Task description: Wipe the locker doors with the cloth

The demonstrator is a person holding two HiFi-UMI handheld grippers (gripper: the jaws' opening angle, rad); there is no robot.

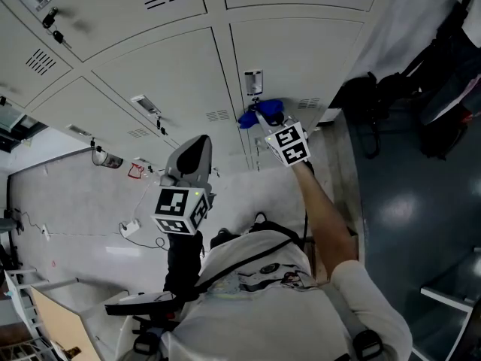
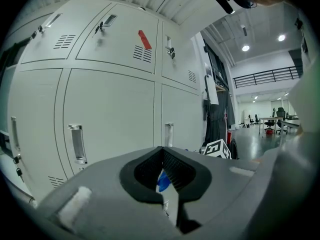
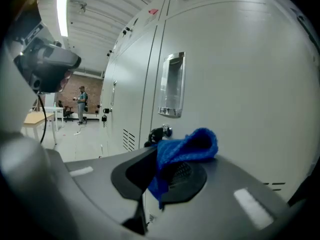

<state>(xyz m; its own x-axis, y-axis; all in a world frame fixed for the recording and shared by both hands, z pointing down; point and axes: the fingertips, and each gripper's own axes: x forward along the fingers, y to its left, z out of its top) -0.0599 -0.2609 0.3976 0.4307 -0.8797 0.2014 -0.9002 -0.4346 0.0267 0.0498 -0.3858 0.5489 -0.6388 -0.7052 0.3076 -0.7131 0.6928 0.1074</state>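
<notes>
The grey locker doors (image 1: 293, 59) fill the wall ahead. A blue cloth (image 1: 263, 114) is clamped in my right gripper (image 1: 264, 125), which is held up against a door just under its metal handle (image 1: 254, 81). In the right gripper view the cloth (image 3: 189, 145) bunches over the shut jaws, beside the handle (image 3: 172, 84) and a key lock (image 3: 159, 132). My left gripper (image 1: 192, 150) hangs lower and to the left, away from the doors, shut with nothing in it. In the left gripper view (image 2: 162, 155) a sliver of blue cloth (image 2: 163, 181) shows beyond the jaws.
Dark jackets and bags (image 1: 421, 89) hang to the right of the lockers. A cable and a small white device (image 1: 131, 228) lie on the floor at left, near a table edge (image 1: 52, 314). A red tag (image 2: 144, 39) sticks to an upper door. A person (image 3: 81, 104) stands far off.
</notes>
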